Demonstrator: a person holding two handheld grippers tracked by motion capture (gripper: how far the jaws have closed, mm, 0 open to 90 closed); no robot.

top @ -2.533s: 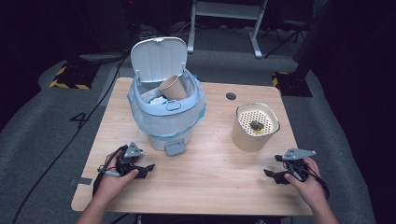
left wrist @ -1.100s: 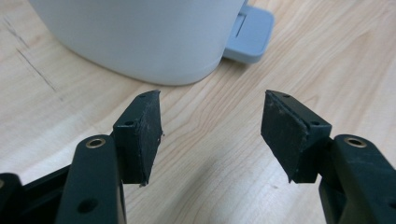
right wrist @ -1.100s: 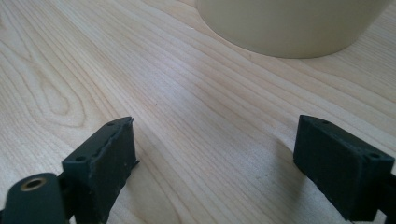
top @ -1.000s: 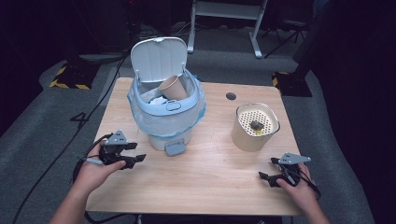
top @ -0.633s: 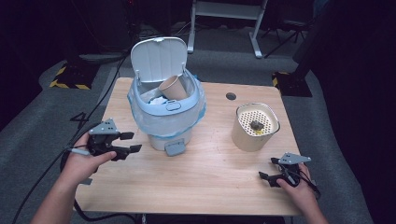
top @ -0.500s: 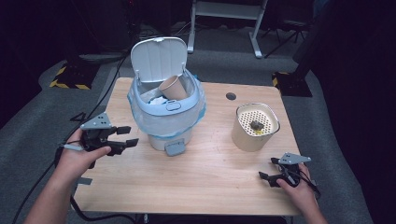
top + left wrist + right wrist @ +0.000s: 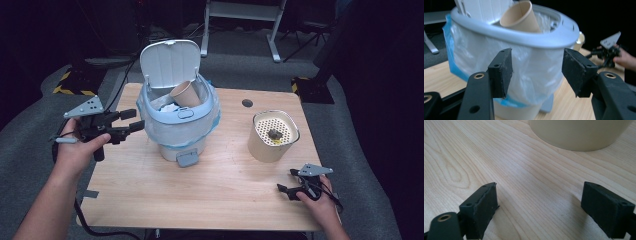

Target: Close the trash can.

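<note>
On the table (image 7: 210, 185), the bin (image 7: 177, 122) stood at the back left with its lid (image 7: 169, 62) raised behind it and a cup (image 7: 184, 93) tilted inside. The canister (image 7: 273, 136) stood well apart to its right. The left gripper (image 7: 129, 123) hung just left of the bin, jaws toward it. The right gripper (image 7: 288, 182) sat near the front right corner, before the canister.

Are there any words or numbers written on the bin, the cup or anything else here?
No readable words or numbers: the bin, its paper cup, the beige container and the table carry no writing.
The floor's yellow-black stripes are a warning pattern, not text.
</note>
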